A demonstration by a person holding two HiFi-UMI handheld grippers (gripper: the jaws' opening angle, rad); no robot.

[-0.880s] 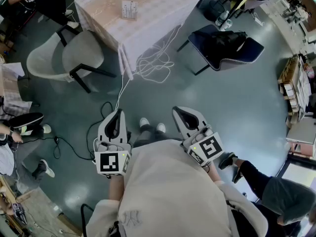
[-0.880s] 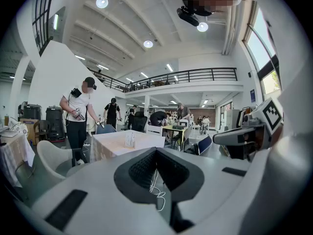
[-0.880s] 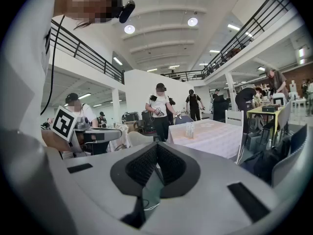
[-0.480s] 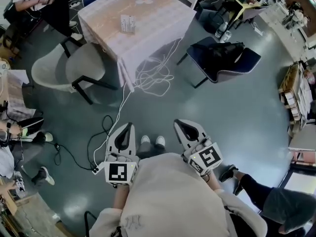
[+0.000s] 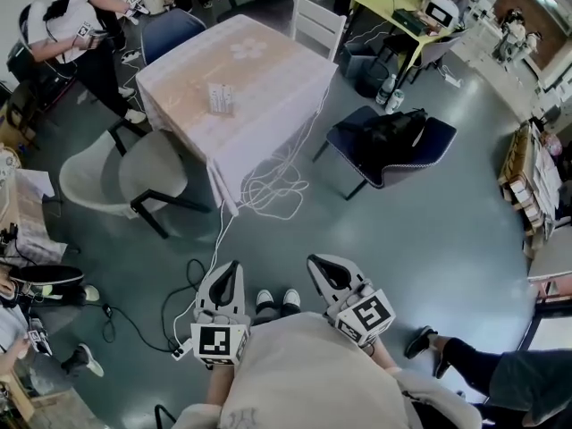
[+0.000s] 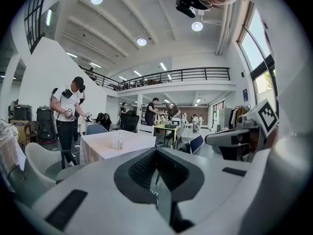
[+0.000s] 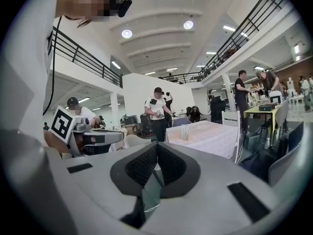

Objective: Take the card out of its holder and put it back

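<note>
The card holder [image 5: 221, 98] is a small clear stand with a pale card in it, upright on the white-clothed table [image 5: 268, 79] far ahead of me. It also appears as a tiny thing in the left gripper view [image 6: 117, 141] and the right gripper view [image 7: 185, 132]. My left gripper [image 5: 228, 271] and right gripper [image 5: 323, 264] are held close to my body, side by side above my shoes, pointing toward the table. Both are shut with nothing between the pads [image 6: 146, 168] [image 7: 168, 163]. A wide stretch of floor separates them from the table.
A grey chair [image 5: 121, 181] stands at the table's near left and a dark chair with a black bag [image 5: 393, 137] at its right. White cables [image 5: 273, 195] trail from the table across the floor. People stand beyond the table [image 5: 71, 16] and sit at the left edge.
The whole scene has slid down in the head view, so the table shows in full and more of the room beyond it appears. Both grippers stay shut and side by side.
</note>
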